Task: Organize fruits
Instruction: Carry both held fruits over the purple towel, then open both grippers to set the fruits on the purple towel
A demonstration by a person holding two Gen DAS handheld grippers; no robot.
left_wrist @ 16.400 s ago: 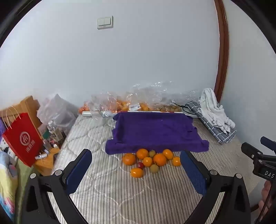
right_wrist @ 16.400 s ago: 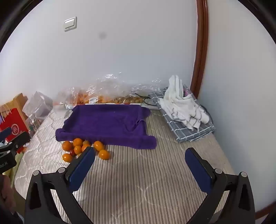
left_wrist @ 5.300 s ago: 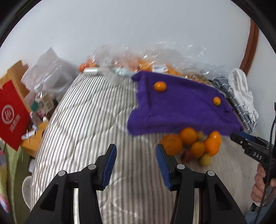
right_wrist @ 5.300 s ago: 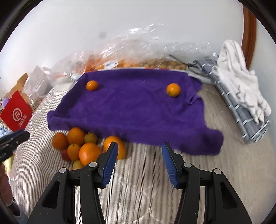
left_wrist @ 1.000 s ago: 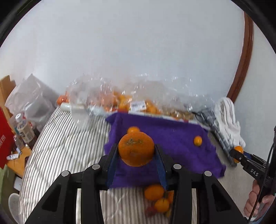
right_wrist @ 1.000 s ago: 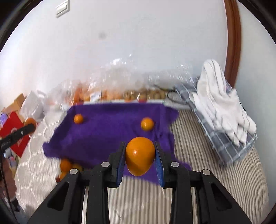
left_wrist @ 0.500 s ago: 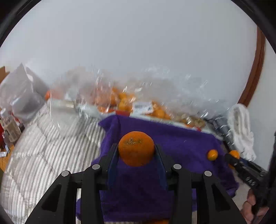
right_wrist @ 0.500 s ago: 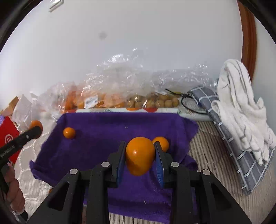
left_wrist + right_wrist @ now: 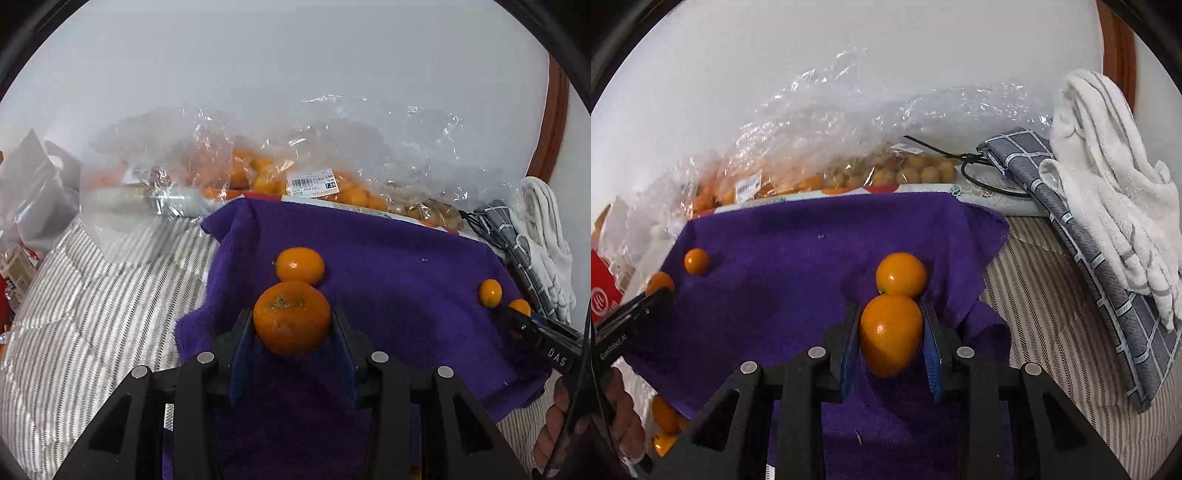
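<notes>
Striped bed (image 9: 92,295) underneath everything, running from 9 o'clock to 5 o'clock in the left wrist view. Purple towel (image 9: 388,258) spread over its middle, reaching up to the clear plastic bags of fruit (image 9: 258,173) at 12 o'clock along the wall. White towel (image 9: 1108,177) heaped on a grey checked cloth (image 9: 1082,236) at 3 o'clock in the right wrist view. Left hand-held gripper (image 9: 291,332) closed narrowly on a rough-skinned orange (image 9: 291,317), held over the purple towel with a smaller orange (image 9: 300,265) lying on the cloth just beyond it at 12 o'clock. Right hand-held gripper (image 9: 891,336) likewise clamped on a smooth orange (image 9: 891,332), with another orange (image 9: 901,275) resting on the towel just past it at 12 o'clock. Loose oranges (image 9: 665,417) off the towel's near edge at 8 o'clock in the right wrist view, partly hidden.
</notes>
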